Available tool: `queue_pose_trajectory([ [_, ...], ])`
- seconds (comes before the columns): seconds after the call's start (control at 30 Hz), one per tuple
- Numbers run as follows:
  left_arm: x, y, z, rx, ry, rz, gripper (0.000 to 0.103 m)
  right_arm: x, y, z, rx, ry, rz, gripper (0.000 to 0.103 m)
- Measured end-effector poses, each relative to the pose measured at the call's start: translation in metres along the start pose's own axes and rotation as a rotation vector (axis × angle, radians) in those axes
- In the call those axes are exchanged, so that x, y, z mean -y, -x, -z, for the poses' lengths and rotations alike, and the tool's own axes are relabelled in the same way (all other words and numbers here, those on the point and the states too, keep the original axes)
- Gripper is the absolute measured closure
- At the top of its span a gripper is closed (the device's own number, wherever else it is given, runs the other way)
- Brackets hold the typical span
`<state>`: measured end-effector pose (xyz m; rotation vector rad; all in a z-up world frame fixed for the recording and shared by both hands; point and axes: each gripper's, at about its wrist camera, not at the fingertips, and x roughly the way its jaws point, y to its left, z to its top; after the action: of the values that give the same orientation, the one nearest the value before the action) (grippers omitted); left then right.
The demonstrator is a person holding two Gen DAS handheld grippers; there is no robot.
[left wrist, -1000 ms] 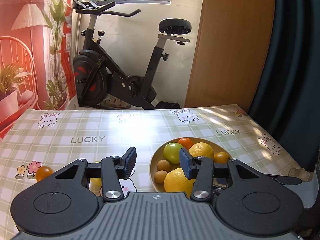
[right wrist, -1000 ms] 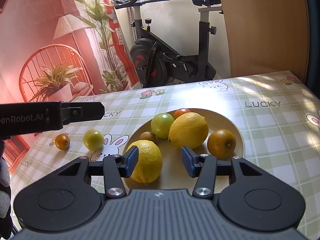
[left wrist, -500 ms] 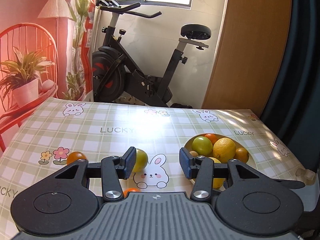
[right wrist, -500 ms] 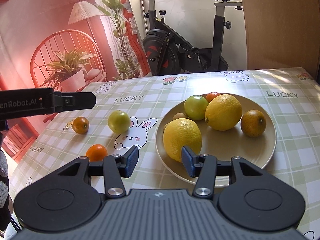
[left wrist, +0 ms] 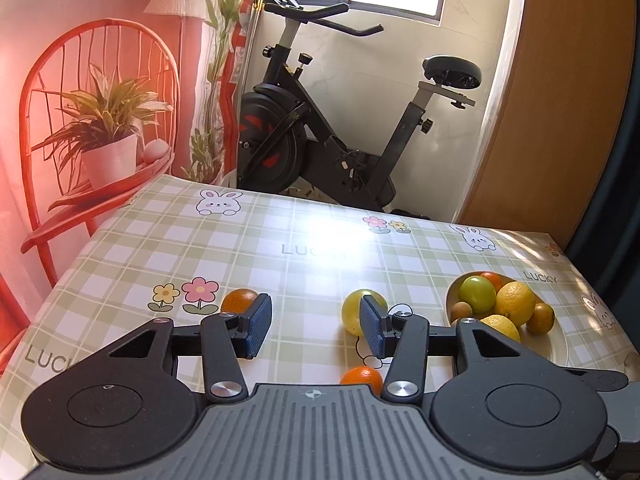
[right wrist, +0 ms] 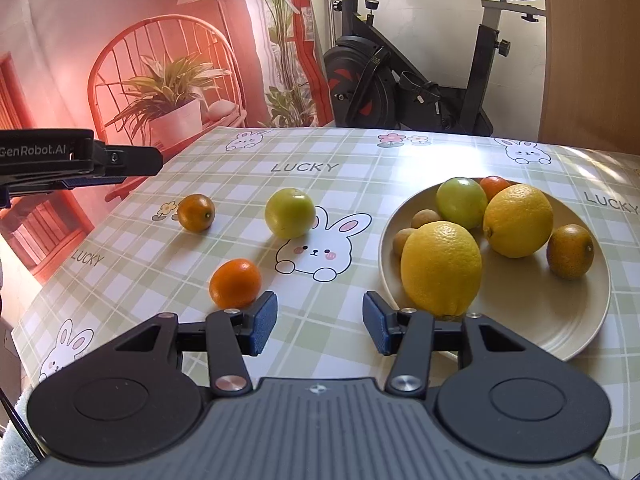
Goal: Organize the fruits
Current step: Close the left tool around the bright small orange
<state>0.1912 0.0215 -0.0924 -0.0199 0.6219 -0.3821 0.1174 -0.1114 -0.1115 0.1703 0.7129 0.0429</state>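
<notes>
A beige plate [right wrist: 560,320] on the right of the table holds two lemons [right wrist: 440,266], a green fruit [right wrist: 460,202] and several small oranges and brown fruits. Loose on the cloth lie a green fruit [right wrist: 290,213], a dark orange [right wrist: 196,213] and a bright orange [right wrist: 235,283]. My right gripper [right wrist: 319,326] hovers open over bare cloth between the bright orange and the plate. My left gripper [left wrist: 316,330] is open too, with nothing between its pads; the dark orange [left wrist: 239,300] sits beyond its left finger, the green fruit [left wrist: 360,311] beyond its right one. The plate [left wrist: 558,346] shows at right.
The table wears a green checked cloth [right wrist: 340,152] with rabbits and "LUCKY" print. An exercise bike [left wrist: 332,136] stands behind the far edge, with a red backdrop on the left and a wooden panel [left wrist: 560,100] on the right. The left gripper's arm [right wrist: 76,158] reaches in from the left.
Both grippers have swung leftward, away from the plate toward the loose fruits. The plate has slid to the right of both views, and the bright orange has come into sight.
</notes>
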Motion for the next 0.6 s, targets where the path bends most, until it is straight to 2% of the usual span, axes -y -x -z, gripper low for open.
queue_pose_trajectory([
  [0.13,-0.007,-0.004,0.009,-0.031,0.010,0.013,0.052,-0.014,-0.012,0.000,-0.019,0.059,-0.024,0.052],
  [0.27,-0.014,-0.008,0.014,-0.048,0.022,0.016,0.052,-0.028,-0.027,0.000,-0.034,0.108,-0.063,0.044],
  [0.33,-0.016,-0.011,0.015,-0.060,0.034,0.024,0.052,-0.035,-0.036,0.000,-0.043,0.135,-0.069,0.044],
  [0.6,-0.021,-0.034,0.023,-0.163,0.072,0.131,0.052,-0.051,-0.063,-0.004,-0.059,0.188,-0.098,0.044],
])
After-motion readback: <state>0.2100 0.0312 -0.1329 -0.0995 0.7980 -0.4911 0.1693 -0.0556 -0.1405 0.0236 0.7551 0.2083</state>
